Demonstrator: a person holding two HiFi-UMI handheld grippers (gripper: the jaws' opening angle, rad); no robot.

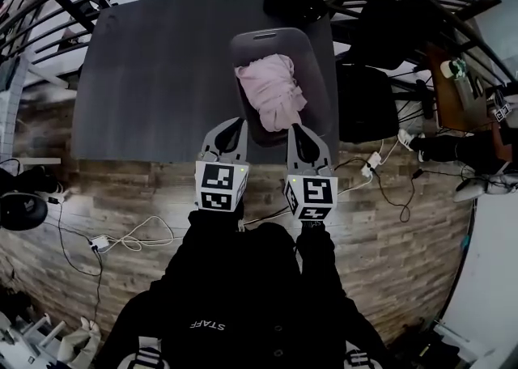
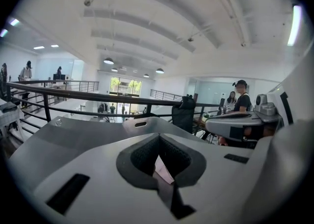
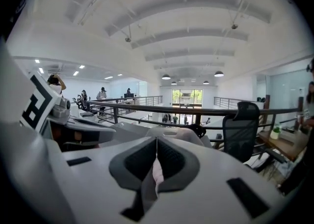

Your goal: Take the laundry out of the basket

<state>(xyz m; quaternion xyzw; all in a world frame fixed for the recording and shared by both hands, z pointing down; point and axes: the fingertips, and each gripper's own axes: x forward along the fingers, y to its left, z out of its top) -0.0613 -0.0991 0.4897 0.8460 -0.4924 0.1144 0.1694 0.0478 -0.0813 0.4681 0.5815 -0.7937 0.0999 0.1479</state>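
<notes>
At the far left of the head view, white cables [image 1: 121, 239] lie looped on the wooden floor [image 1: 405, 238]. Above them a dark table [image 1: 146, 76] fills the middle of the view, with a black railing [image 1: 81, 3] curving behind it.

The left gripper [image 1: 233, 125] hangs over the table's near edge, held out from a black sleeve and pointing at the near left corner of the basket [image 1: 267, 36]. In the left gripper view its 2 jaws are pressed together tip to tip, and a thin pink sliver shows through the slit below the tips. We cannot tell whether the pads touch that cloth.

The grey basket stands on the table close to the near edge, between the lines of the 2 grippers. The pink laundry [image 1: 273, 88] lies bunched inside it, heaped toward the basket's near half, with a fold reaching the near rim.

The right gripper [image 1: 296, 129] sits just beside the left one, at the basket's near right corner, its tips close to that lowest fold. In the right gripper view its jaws are also closed against each other, with the same pink strip in the slit behind the tips.

Right of the basket, a black office chair [image 1: 368, 100] stands against the table's right edge, and more cables trail over the floor beyond it.
</notes>
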